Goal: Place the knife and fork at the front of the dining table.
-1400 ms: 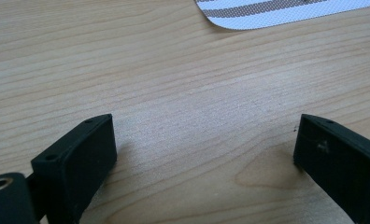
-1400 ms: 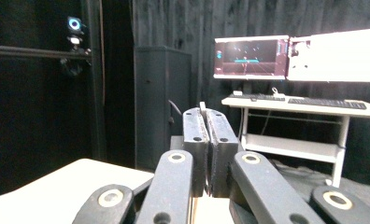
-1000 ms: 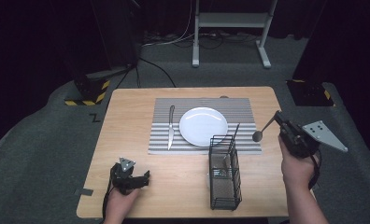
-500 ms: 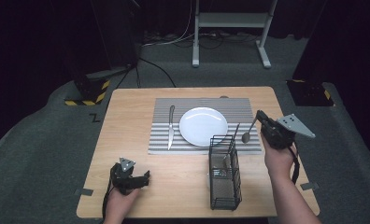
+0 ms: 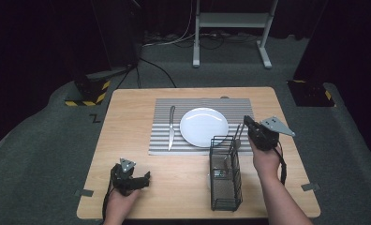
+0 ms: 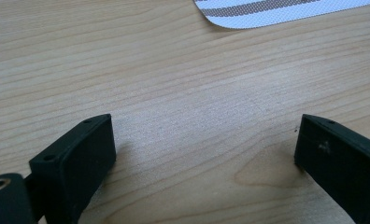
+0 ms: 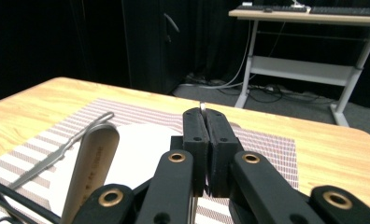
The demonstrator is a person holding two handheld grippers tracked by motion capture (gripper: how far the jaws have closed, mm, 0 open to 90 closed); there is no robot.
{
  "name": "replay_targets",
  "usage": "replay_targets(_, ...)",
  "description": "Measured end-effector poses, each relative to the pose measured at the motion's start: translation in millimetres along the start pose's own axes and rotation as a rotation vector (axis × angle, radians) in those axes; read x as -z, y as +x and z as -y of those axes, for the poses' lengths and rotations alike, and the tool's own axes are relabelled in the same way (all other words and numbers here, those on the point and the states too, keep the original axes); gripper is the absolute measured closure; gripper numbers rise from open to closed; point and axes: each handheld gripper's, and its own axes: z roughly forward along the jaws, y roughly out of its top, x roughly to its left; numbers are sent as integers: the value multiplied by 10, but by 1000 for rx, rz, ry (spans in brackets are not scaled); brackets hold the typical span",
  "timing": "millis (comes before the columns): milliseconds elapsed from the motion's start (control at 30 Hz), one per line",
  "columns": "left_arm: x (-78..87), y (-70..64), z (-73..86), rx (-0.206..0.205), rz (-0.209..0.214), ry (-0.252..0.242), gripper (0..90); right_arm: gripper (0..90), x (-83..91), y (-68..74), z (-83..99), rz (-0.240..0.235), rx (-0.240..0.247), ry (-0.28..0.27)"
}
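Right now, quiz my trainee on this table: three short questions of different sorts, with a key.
1. True or false: the left gripper has its jaws open over bare table.
2. What lies left of the plate on the striped mat? A fork; B knife; C cup.
3. Fill in: the right gripper, jaws shut on a metal utensil, holds it at the top of the wire ____.
Key: 1 true; 2 B; 3 basket.

Knife (image 5: 171, 127) beside plate (image 5: 204, 126) on placemat (image 5: 161, 141).
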Motion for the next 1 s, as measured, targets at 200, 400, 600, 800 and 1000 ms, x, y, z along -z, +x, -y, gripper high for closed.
replay_targets(200,-6,-3,-5,-3,2,1,43,885,-61,103,-42,14,39,19)
replay_targets(400,-8,-6,-5,0,-1,-2,42,885,-105,67,-34,17,14,10)
replay_targets(600,-9,-6,-5,0,1,-1,42,885,-206,-32,-11,8,-32,-7)
replay_targets(800,-8,-5,-5,-1,0,-1,42,885,-428,-102,-37,2,-55,13)
replay_targets(1000,-3,-4,-1,-4,1,0,44,883,-619,-194,-46,-3,-87,42)
